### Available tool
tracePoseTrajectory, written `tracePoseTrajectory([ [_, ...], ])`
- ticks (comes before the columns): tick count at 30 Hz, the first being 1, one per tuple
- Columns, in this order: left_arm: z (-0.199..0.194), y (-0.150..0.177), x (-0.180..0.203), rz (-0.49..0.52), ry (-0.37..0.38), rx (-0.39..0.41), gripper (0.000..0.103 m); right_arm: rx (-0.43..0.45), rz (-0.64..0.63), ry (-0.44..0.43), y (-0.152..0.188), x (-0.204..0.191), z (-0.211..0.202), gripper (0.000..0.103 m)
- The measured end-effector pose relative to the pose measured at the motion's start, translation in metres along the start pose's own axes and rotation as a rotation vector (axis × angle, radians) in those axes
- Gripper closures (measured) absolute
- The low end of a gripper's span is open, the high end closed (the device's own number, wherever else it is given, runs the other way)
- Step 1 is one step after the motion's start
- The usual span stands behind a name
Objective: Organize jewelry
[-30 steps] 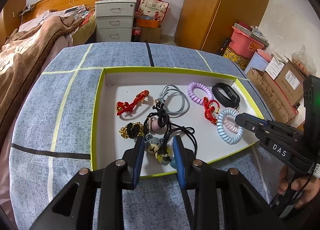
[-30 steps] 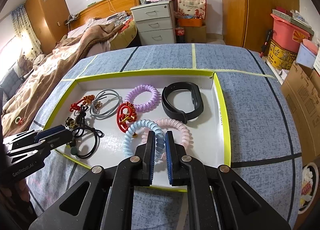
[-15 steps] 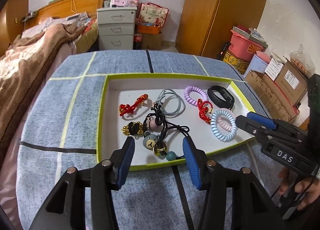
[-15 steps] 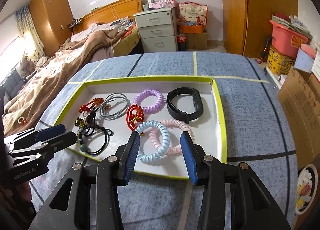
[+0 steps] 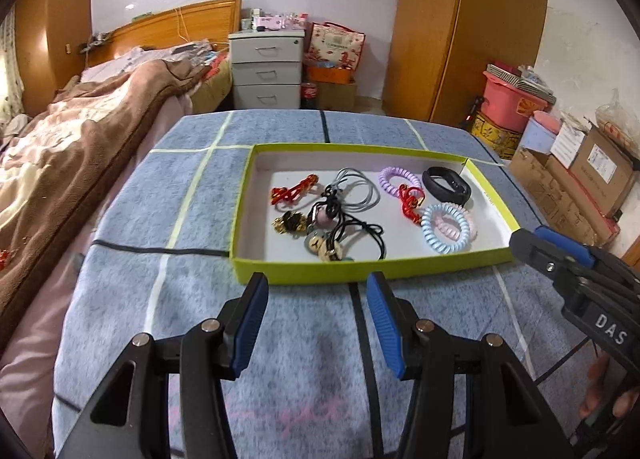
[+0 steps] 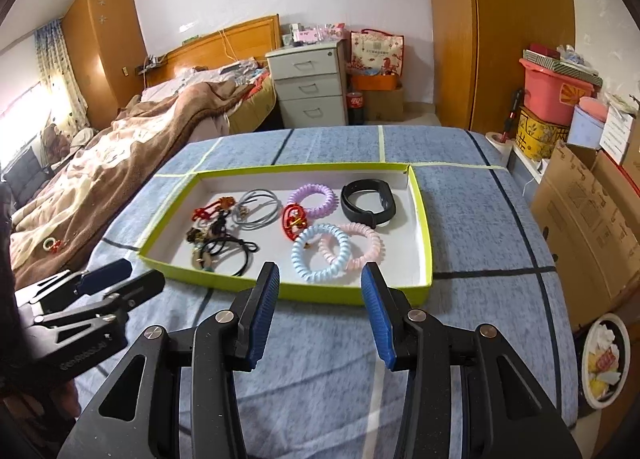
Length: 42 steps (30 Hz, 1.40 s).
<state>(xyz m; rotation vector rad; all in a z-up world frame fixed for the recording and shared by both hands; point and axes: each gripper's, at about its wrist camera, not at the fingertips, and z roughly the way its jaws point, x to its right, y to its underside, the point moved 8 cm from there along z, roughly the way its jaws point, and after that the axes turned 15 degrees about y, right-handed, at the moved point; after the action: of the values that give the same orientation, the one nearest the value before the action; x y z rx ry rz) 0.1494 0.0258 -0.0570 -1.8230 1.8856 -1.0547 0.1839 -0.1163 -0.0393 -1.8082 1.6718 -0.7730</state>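
A: Both our claws, left claw (image 5: 316, 323) and right claw (image 6: 320, 315), are spread with nothing between the pads, having just opened, short of the shallow lime-green cardboard tray (image 6: 424, 219) on the blue-clothed counter (image 6: 472, 195).

B: The pale-blue spiral hair coil (image 6: 320, 253) lies in the tray's near right part, overlapping the pink coil (image 6: 362, 245). We judge it light, springy, slippery; we'd pinch across one side of the ring.

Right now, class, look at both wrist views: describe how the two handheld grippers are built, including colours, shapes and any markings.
Both are black, angular frames with silver rivets and ribbed blue pads on the fingers. The left gripper shows pale embossed lettering on its side in the right wrist view, too blurred to read. The right gripper bears white letters "DAS" in the left wrist view.
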Motion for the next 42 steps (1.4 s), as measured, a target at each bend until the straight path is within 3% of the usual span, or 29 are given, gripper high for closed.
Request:
tracePoseTrajectory([
  [10, -0.030, 0.010, 0.004, -0.011, -0.058, 0.056, 0.050, 0.020, -0.022, 0.029, 0.019, -0.007, -0.020, 0.059],
  [42, -0.052, 0.022, 0.012, -0.016, -0.060, 0.073, 0.050, 0.054, -0.014, 0.018, 0.029, -0.016, -0.046, 0.059],
])
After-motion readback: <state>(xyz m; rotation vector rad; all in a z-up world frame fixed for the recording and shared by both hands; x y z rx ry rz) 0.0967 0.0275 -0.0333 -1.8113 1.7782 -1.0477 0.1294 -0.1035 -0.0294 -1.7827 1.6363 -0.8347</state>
